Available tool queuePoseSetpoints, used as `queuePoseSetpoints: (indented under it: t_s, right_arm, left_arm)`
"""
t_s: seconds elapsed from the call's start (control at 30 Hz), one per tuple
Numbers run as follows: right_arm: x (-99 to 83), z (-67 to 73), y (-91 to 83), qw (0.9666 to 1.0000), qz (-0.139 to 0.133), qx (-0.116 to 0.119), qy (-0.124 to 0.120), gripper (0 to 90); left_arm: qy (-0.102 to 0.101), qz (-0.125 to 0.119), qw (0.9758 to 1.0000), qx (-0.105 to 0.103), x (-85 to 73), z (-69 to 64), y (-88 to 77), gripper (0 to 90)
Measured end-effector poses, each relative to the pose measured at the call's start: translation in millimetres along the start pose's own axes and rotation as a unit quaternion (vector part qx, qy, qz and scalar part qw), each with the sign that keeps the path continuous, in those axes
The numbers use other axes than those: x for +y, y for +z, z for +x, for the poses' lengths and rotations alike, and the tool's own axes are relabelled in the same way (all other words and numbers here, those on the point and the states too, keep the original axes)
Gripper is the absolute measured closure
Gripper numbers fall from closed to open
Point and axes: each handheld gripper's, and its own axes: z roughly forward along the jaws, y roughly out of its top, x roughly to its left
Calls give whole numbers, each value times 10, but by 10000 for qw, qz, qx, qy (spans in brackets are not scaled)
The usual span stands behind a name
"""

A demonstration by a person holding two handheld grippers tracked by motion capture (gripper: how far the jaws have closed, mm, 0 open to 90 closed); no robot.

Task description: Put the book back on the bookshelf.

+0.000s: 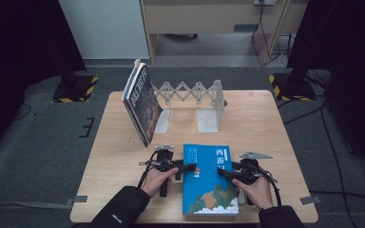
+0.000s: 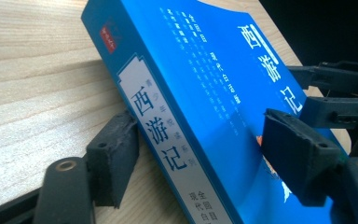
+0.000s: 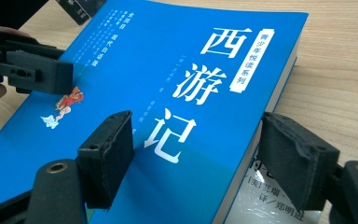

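Gripping looks like the step in hand: the thick blue paperback book with white Chinese title characters lies flat at the near edge of the pale wooden table, between the two hands, and each tool straddles one of its long edges. The left gripper has one pad on the cover and the other beside the spine near the tabletop; its jaws stand partly apart, and whether the pads press yet is unclear. The right gripper is likewise partly spread, one pad over the cover, the other outside the page edge, with no firm clamp evident. The next move, I judge, calls for both pairs to pinch together evenly and lift, so that the book can be stood in the grey metal expanding book rack farther back, where a dark-covered book leans. The blue book's underside is hidden, and the small cover print is illegible.
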Motion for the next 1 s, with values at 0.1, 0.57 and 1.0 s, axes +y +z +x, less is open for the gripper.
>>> queuePoseSetpoints:
  t_s: [0.1, 0.57, 1.0]
  right_arm:
    - [-6, -9, -2, 10000, -6, 27, 14, 258]
    - [-24, -58, 3, 9997, -35, 145, 204, 232]
    - [-21, -76, 4, 9997, -8, 193, 162, 233]
  left_arm:
    - [-26, 22, 10000, -57, 9, -12, -28, 308]
    - [66, -164, 9991, -380, 46, -50, -89, 394]
    - [124, 0, 9990, -425, 59, -85, 72, 353]
